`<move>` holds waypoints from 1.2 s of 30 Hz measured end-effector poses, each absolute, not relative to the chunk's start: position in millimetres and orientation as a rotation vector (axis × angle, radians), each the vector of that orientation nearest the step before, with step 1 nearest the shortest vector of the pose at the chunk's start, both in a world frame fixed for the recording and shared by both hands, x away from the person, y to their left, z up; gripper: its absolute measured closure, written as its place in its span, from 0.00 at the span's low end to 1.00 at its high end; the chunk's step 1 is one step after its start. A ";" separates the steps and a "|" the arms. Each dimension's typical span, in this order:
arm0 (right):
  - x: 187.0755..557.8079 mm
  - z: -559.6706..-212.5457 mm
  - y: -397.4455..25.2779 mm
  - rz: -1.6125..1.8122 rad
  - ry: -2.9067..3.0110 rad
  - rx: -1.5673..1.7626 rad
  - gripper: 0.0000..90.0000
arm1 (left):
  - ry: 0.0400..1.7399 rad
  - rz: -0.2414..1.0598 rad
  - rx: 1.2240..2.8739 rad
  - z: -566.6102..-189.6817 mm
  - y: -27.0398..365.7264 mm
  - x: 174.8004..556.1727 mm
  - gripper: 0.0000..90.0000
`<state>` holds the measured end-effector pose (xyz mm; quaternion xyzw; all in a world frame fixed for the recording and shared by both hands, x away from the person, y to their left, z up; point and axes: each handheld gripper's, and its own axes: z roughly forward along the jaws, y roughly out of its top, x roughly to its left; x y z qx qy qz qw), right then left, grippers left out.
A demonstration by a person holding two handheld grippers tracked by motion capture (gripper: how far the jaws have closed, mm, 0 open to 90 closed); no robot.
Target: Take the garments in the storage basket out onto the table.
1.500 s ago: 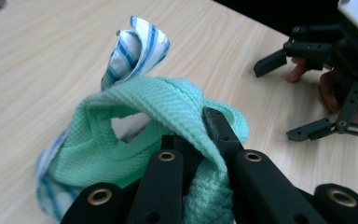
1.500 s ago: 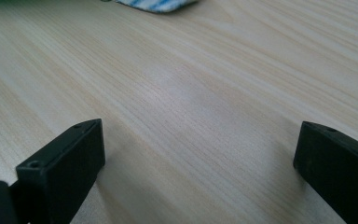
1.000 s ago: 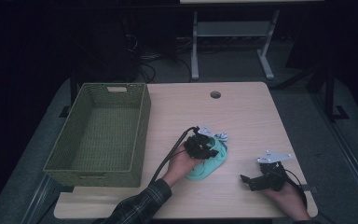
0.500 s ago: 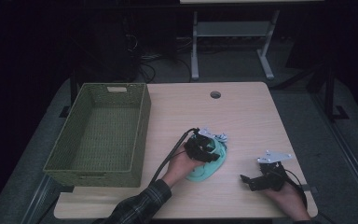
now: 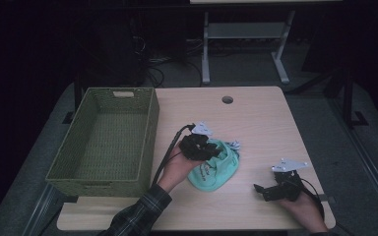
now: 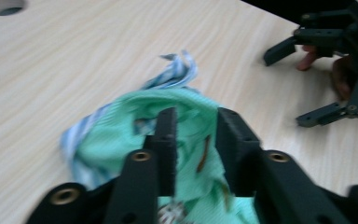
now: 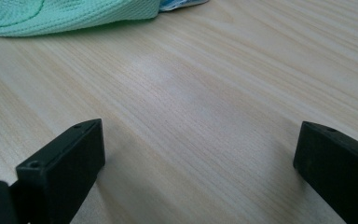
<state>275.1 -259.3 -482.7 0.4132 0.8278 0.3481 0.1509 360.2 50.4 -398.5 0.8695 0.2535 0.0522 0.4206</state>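
A mint-green cloth [image 5: 217,171] with a blue-and-white striped piece [image 5: 234,144] lies bunched on the wooden table [image 5: 261,123]. My left gripper [image 5: 200,146] sits on its left part. In the left gripper view the narrow-set jaws pinch a raised fold of the green cloth [image 6: 186,107], with the striped piece [image 6: 177,70] beyond. My right gripper [image 5: 265,190] rests near the table's front right, open, with nothing between its fingers. In the right gripper view bare wood lies between the wide jaws, and the cloth's edge [image 7: 65,16] shows at the top left.
A green woven basket [image 5: 148,129], empty inside, stands along the table's left side. A round cable hole [image 5: 227,100] sits near the far edge. The left gripper's cable [image 5: 165,155] runs back along the forearm. Dark floor and a metal stand [image 5: 246,34] lie beyond the table.
My left gripper has shifted slightly to the left over the cloth. The right gripper has stayed put.
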 end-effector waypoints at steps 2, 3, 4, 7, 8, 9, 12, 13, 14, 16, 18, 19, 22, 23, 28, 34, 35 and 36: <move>275.1 -482.7 -259.3 1.000 2.377 1.186 0.02 | 0.651 0.135 2.190 -398.3 56.7 360.7 0.87; 275.1 -482.7 -259.3 1.000 2.377 1.186 0.02 | 0.672 0.145 2.198 -399.6 60.3 360.8 0.92; 275.1 -482.7 -259.3 1.000 2.377 1.186 0.02 | 0.683 0.157 2.207 -401.1 62.5 361.0 0.92; 275.1 -482.8 -259.3 1.000 2.377 1.186 0.02 | 0.742 0.187 2.257 -409.4 70.9 362.3 0.99; 275.2 -482.7 -259.3 1.000 2.377 1.185 0.02 | 0.768 0.185 2.257 -412.6 72.8 362.2 0.99; 275.2 -482.8 -259.4 1.000 2.377 1.185 0.02 | 0.781 0.185 2.267 -415.7 74.8 362.8 0.99; 275.2 -482.7 -259.3 1.000 2.377 1.185 0.02 | 0.827 0.170 2.294 -426.5 79.8 364.5 0.99; 275.2 -482.7 -259.4 1.000 2.377 1.185 0.02 | 0.847 0.161 2.310 -431.8 82.8 365.8 0.99; 275.2 -482.7 -259.4 1.000 2.377 1.185 0.02 | 0.847 0.161 2.310 -431.8 82.8 365.8 0.99; 275.2 -482.8 -259.3 1.000 2.377 1.185 0.02 | 0.869 0.160 2.320 -436.7 85.4 366.1 0.99; 275.1 -482.7 -259.3 1.000 2.377 1.185 0.02 | 0.877 0.154 2.346 -440.5 87.8 365.7 0.99; 275.2 -482.7 -259.3 1.000 2.377 1.185 0.02 | 0.883 0.149 2.354 -444.2 89.3 364.4 0.99; 275.2 -482.7 -259.3 1.000 2.377 1.185 0.02 | 0.888 0.131 2.365 -447.1 90.9 363.0 0.99; 275.2 -482.7 -259.3 1.000 2.377 1.185 0.02 | 0.886 0.126 2.392 -449.3 92.4 361.8 0.99; 275.2 -482.8 -259.4 1.000 2.377 1.185 0.02 | 0.885 0.116 2.408 -452.4 93.2 358.5 0.99; 275.2 -482.7 -259.3 0.999 2.377 1.185 0.02 | 0.834 0.092 2.431 -452.2 91.8 345.7 0.99; 275.2 -482.7 -259.4 1.000 2.377 1.185 0.02 | 0.824 0.086 2.435 -452.1 91.2 342.8 0.99; 275.2 -482.7 -259.4 1.000 2.377 1.185 0.02 | 0.815 0.081 2.439 -451.9 90.8 340.7 0.99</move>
